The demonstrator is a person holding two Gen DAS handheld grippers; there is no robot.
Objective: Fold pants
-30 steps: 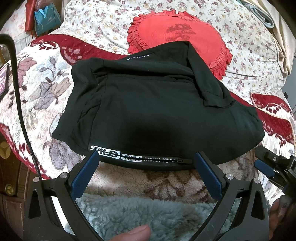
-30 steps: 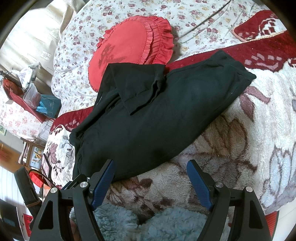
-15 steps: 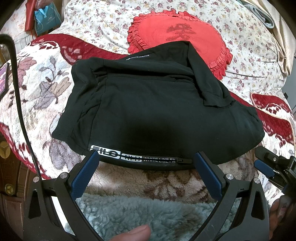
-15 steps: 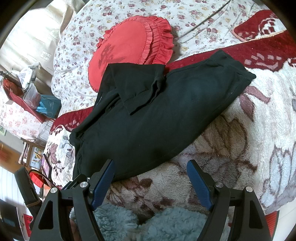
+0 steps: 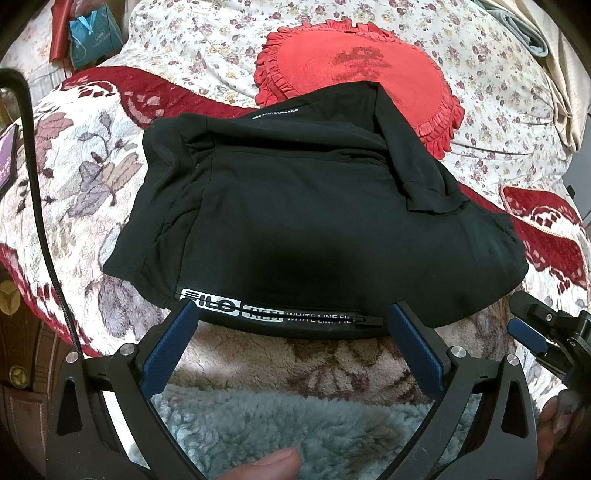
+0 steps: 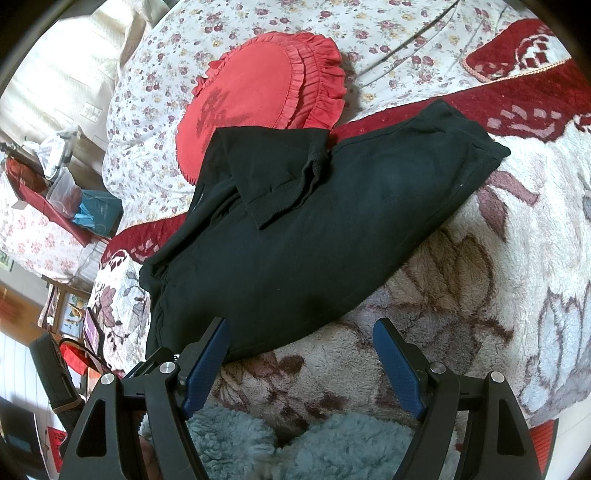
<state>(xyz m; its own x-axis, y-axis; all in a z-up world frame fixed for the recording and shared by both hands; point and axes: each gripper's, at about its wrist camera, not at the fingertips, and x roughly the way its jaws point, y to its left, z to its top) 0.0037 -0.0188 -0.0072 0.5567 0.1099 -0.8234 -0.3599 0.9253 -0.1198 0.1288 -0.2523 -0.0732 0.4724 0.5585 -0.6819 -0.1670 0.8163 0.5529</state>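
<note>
At the far left a teal gift bag [image 5: 94, 35] sits beyond the bed. The folded black knit pants [image 5: 303, 221] lie in a thick bundle on the fleecy floral blanket in cream and dark red [image 5: 85, 177], their near edge showing a white-lettered band and zipper [image 5: 280, 314]. A ribbed cuff flap [image 5: 428, 192] rests folded over the bundle's far right part. Just behind, partly under the pants, lies a red heart-shaped ruffled cushion [image 5: 362, 70] on a flowered white quilt [image 5: 207, 48]. The left gripper [image 5: 291, 332] hovers at the near edge, blue pads wide apart, holding nothing. Further right, the right gripper [image 6: 299, 354] hangs likewise spread and empty, its left pad [image 6: 207, 365] just over the pants' near edge.
</note>
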